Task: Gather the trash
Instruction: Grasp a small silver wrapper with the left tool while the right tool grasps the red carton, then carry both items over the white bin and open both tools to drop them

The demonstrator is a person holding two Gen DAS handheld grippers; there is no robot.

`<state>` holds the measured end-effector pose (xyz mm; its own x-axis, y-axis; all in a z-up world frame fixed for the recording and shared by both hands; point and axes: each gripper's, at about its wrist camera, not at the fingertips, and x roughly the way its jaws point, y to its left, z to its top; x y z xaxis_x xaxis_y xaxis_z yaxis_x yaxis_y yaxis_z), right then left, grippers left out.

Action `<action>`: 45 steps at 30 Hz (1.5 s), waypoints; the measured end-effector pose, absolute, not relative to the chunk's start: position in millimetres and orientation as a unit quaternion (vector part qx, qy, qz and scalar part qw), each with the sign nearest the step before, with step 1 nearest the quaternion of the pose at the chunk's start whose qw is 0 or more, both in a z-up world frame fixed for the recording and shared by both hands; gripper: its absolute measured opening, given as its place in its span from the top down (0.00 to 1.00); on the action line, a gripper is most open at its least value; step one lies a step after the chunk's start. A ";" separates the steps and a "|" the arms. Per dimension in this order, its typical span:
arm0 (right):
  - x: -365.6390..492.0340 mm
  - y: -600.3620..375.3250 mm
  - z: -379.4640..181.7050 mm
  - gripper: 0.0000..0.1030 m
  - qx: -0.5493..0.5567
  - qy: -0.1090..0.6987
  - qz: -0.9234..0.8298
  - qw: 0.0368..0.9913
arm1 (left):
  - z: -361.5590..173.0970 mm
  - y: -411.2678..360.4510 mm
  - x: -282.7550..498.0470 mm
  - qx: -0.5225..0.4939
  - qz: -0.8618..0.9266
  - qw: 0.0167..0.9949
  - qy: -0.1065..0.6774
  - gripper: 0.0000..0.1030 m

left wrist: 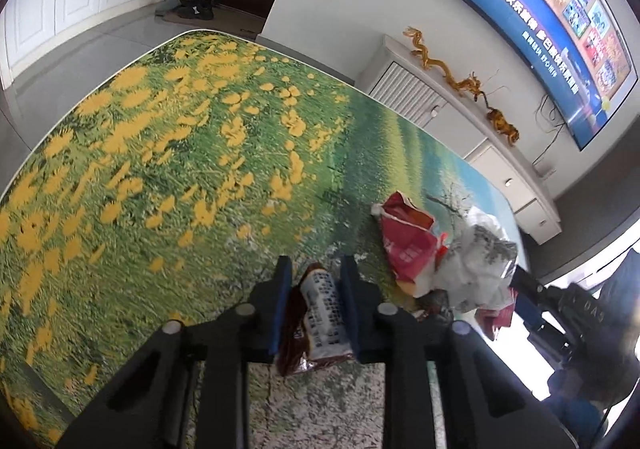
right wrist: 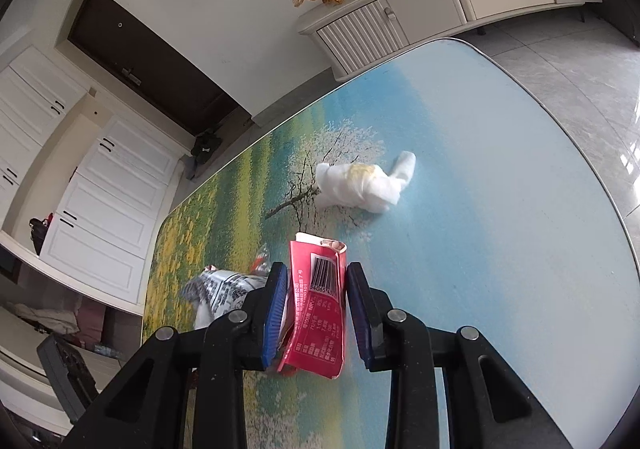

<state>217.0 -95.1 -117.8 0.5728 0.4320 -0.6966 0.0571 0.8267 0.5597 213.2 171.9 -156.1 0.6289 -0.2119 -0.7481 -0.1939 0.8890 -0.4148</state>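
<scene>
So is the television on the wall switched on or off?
On: the television shows a lit blue screen with white text and colourful tiles.

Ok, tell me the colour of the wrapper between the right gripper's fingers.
Red wrapper with a barcode, clearest in the right wrist view.

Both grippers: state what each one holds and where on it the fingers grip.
The left gripper pinches a brown snack wrapper across its middle. The right gripper clamps a red packet by its sides, near the barcode.

my pads (left wrist: 280, 313): blue
left wrapper (left wrist: 320, 313): brown, white text panel
right wrapper (right wrist: 320, 313): red, barcode
tissue (right wrist: 360, 185): white, yellow stain
mat (left wrist: 160, 153): green, yellow flowers; blue sky end
</scene>
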 end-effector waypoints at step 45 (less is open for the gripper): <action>55.4 -253.4 -43.5 0.72 0.309 0.310 0.041 0.898 | -43.0 -1.3 145.0 -0.182 -0.222 0.880 0.379 0.89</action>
